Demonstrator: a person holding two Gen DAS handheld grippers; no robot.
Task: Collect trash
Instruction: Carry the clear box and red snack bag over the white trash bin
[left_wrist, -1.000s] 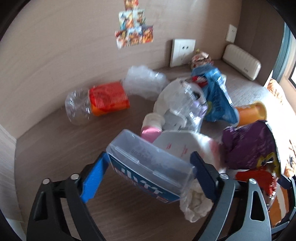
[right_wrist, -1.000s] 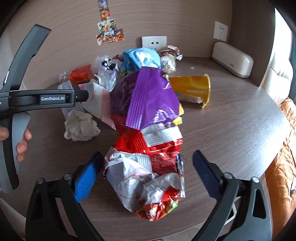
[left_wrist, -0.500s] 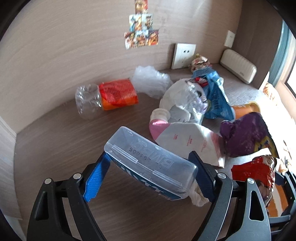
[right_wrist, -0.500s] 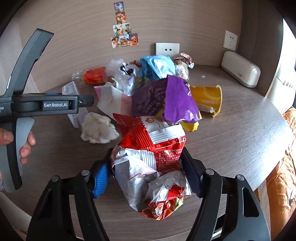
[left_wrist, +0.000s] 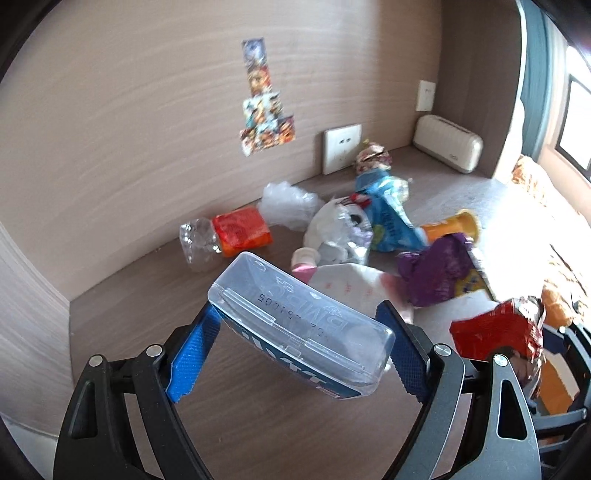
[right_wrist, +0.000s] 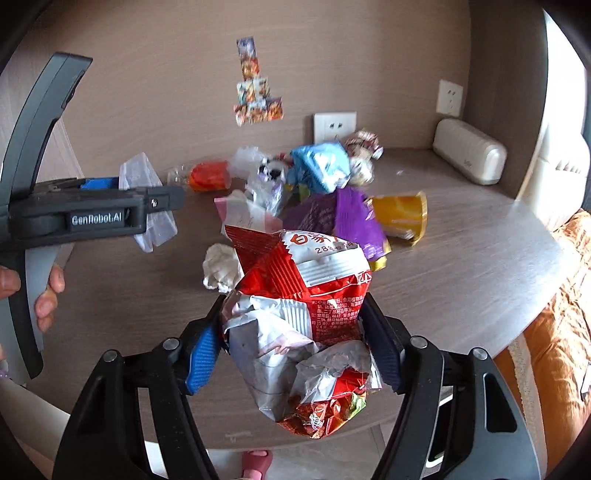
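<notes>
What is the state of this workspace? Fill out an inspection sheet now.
Surface: wooden table, littered.
Job's things: clear plastic box and red snack bag, both gripped.
Clutter: purple bag, blue bag, yellow cup on its side, crushed bottle, white tissue wad.
Grippers: left gripper shut on the box; right gripper has just closed on the bag.
Cables: nothing seen.
Surroundings: wall sockets, stickers, beige device.
</notes>
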